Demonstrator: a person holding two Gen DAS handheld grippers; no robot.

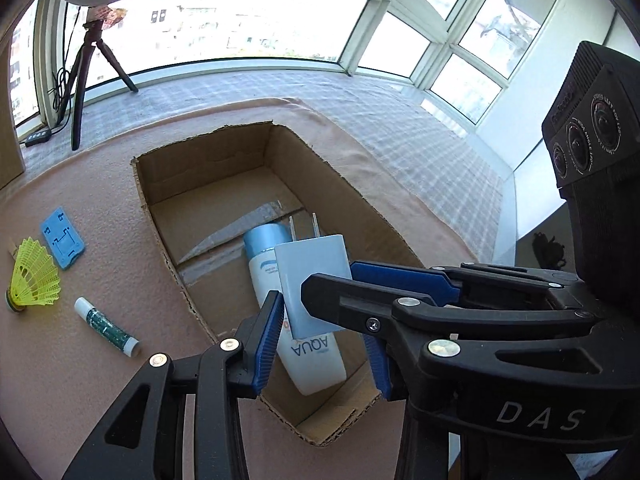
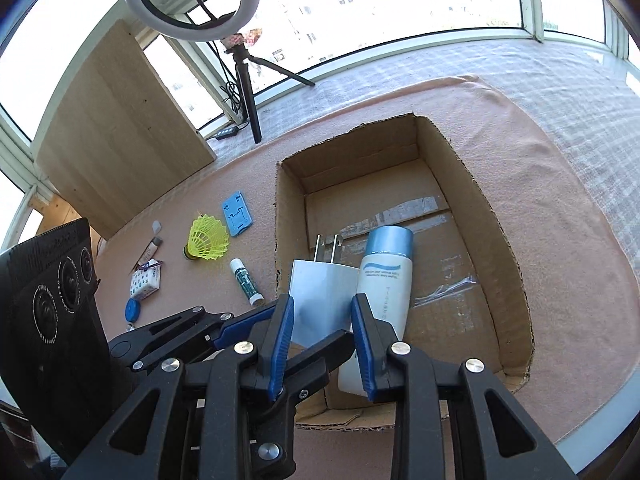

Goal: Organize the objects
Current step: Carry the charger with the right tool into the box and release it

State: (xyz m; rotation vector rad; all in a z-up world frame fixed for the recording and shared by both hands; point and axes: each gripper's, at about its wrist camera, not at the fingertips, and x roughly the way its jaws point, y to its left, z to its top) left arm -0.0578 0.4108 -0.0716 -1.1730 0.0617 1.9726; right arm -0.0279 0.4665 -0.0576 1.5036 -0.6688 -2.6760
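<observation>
A white plug charger [image 1: 314,284] [image 2: 322,300] hangs over the open cardboard box [image 1: 208,160] [image 2: 504,240], prongs pointing away. Both grippers flank it. In the right wrist view my right gripper [image 2: 322,336] has its blue pads on both sides of the charger. In the left wrist view my left gripper [image 1: 324,336] spans the charger, with the right gripper reaching in from the right and pinching it. Which gripper bears the load is unclear. A white AQUA bottle with a blue cap [image 1: 296,320] [image 2: 384,280] lies in the box.
On the pink cloth left of the box lie a yellow shuttlecock [image 1: 34,276] [image 2: 208,240], a blue card holder [image 1: 62,238] [image 2: 238,214], a glue stick [image 1: 106,326] [image 2: 246,282], a small patterned packet [image 2: 145,283] and a blue disc [image 2: 133,310]. A ring-light tripod [image 2: 246,92] and wooden board [image 2: 120,128] stand behind.
</observation>
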